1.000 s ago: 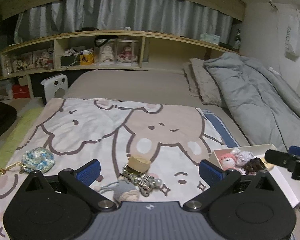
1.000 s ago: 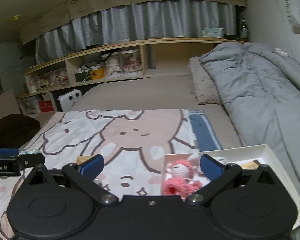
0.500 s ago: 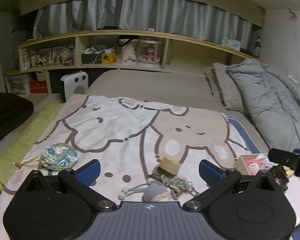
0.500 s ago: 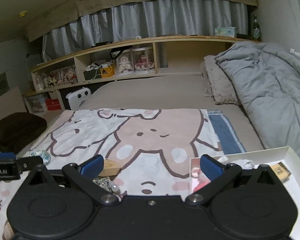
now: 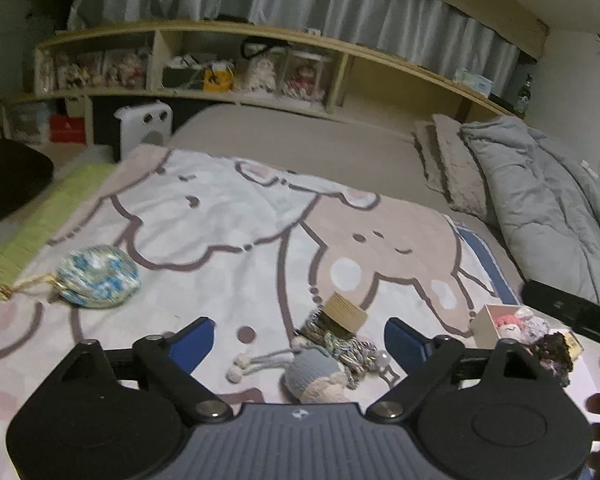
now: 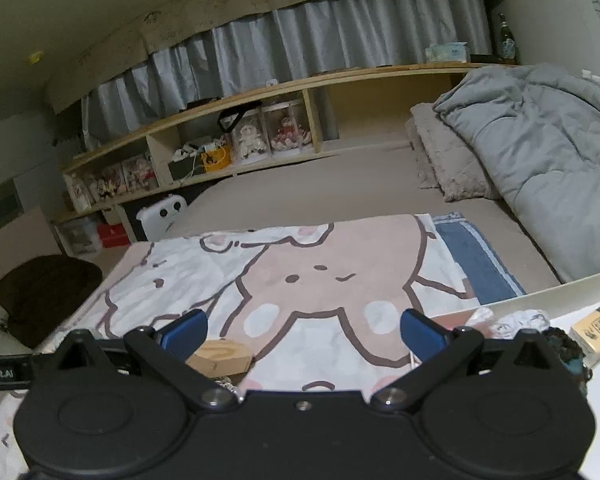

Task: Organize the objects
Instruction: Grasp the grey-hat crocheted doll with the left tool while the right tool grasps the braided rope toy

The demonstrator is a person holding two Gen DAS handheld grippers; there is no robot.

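Tilting down over the bed (image 5: 300, 148), left gripper (image 5: 296, 336) closing around the knitted doll (image 5: 320, 364), untouched; right gripper (image 6: 303, 330) wide, empty.

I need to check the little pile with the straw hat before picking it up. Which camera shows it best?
The left wrist view: the straw hat and the tangled pile under it lie whole and unobstructed. In the right wrist view the hat is partly hidden behind the gripper body.

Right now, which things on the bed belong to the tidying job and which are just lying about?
For the job:
- wooden lid
- knitted doll
- bead string
- blue pouch
- white box
- left gripper, jaws closing, nothing between the pads

Lying about:
- grey duvet
- pillow
- shelf dolls
- white heater
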